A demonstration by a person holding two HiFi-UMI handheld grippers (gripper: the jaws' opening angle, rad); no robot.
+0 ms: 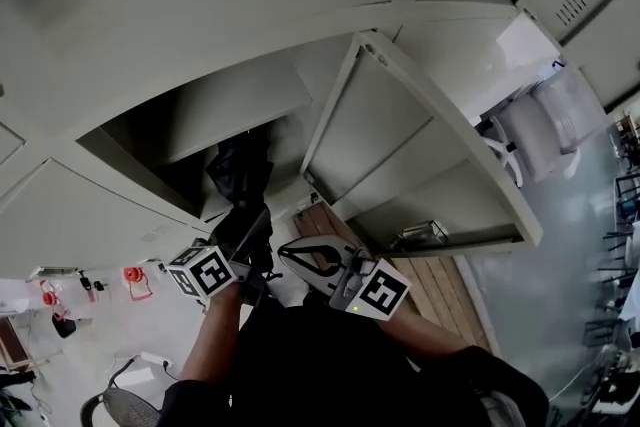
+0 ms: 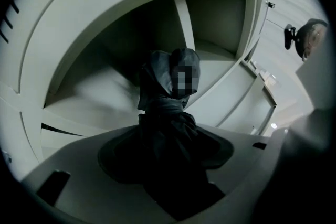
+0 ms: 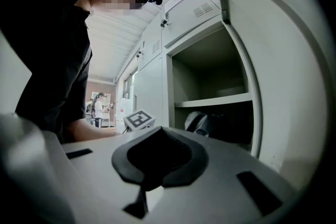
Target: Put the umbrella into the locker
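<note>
In the head view, my left gripper [image 1: 240, 237] sits at lower centre, its jaws clamped on the black folded umbrella [image 1: 240, 170]. The umbrella runs up from there into the dark opening of the locker [image 1: 130, 55]. The locker door [image 1: 400, 130] stands swung open at centre right. My right gripper [image 1: 300, 255] is just beside the left one, holding nothing.

In the left gripper view, the jaws of the left gripper [image 2: 168, 165] pinch the umbrella [image 2: 168, 107] at lower centre. Its far end points into the open locker [image 2: 94, 34] at mid-frame.

In the right gripper view, the jaws of the right gripper [image 3: 140, 186] are pressed together at the bottom, with nothing between them. The open locker [image 3: 157, 76] fills the upper right. The umbrella's end [image 3: 198, 122] shows just below the shelf [image 3: 210, 101], inside the lower compartment. The door [image 3: 294, 86] is at the right edge.
</note>
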